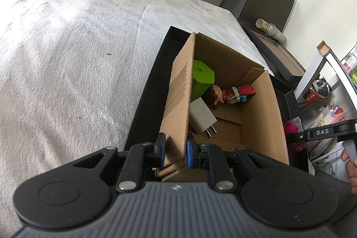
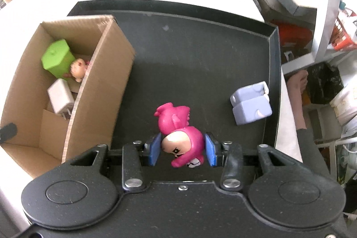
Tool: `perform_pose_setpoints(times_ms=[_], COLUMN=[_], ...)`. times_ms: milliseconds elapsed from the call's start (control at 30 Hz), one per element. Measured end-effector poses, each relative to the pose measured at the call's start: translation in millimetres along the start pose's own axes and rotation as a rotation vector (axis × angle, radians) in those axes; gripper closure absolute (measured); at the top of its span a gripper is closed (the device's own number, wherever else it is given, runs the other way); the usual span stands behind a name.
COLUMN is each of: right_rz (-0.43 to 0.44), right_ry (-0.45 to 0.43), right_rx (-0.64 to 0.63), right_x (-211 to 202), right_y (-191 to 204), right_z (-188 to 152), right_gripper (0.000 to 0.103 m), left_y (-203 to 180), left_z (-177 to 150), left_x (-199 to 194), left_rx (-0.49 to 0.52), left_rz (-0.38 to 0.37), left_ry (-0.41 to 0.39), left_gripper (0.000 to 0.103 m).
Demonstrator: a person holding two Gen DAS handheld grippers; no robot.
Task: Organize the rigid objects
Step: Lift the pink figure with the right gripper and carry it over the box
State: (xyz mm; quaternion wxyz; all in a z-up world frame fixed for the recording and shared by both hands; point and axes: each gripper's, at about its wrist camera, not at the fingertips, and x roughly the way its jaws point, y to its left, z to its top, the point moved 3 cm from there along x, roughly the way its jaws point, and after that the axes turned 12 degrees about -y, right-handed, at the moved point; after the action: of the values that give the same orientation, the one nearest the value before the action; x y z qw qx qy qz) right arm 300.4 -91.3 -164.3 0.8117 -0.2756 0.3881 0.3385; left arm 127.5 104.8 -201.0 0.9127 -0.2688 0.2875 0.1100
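Blue pads (image 2: pixel 155 150) of the right gripper (image 2: pixel 183 150) sit either side of a pink figure (image 2: pixel 178 128), close against its head; whether they actually press on it cannot be told. The figure lies on the floor of a black tray (image 2: pixel 200 55), its body pointing away from the gripper. Near the tray's right wall lies a lilac block-shaped toy (image 2: pixel 251 103), well apart from the pink one. At the tray's left side stands an open cardboard box (image 2: pixel 98 90). The left gripper (image 1: pixel 175 150) is clamped on the box's near wall (image 1: pixel 178 99), one blue pad (image 1: pixel 189 154) inside and the other outside the cardboard. Inside the box, nearest, a white plug adapter (image 1: pixel 202 116) leans with its prongs toward the gripper; beyond it a doll (image 1: pixel 225 94) with dark hair and red clothes lies on its side, and a green hexagonal container (image 1: pixel 202 79) sits by the wall, touching the doll's head. The tray rests on a cream fleece cloth (image 1: pixel 78 48).
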Motion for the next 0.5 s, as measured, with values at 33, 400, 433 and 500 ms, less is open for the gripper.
perform_pose_setpoints(times_ms=[33, 400, 433, 500], right_rz=[0.001, 0.035, 0.038, 0.044], right_ry=[-0.009, -0.093, -0.098, -0.111], right_rx=[-0.006, -0.044, -0.047, -0.056], right_x=[-4, -37, -40, -45], right_y=[1, 13, 14, 17], right_z=[2, 23, 24, 27], right_gripper=[0.062, 0.062, 0.062, 0.062], left_y=[0, 0, 0, 0], left_z=[0, 0, 0, 0], left_x=[0, 0, 0, 0], left_rx=[0.0, 0.0, 0.0, -0.001], left_rz=[0.001, 0.001, 0.001, 0.001], left_ry=[0.0, -0.001, 0.0, -0.001], left_gripper=[0.086, 0.086, 0.086, 0.086])
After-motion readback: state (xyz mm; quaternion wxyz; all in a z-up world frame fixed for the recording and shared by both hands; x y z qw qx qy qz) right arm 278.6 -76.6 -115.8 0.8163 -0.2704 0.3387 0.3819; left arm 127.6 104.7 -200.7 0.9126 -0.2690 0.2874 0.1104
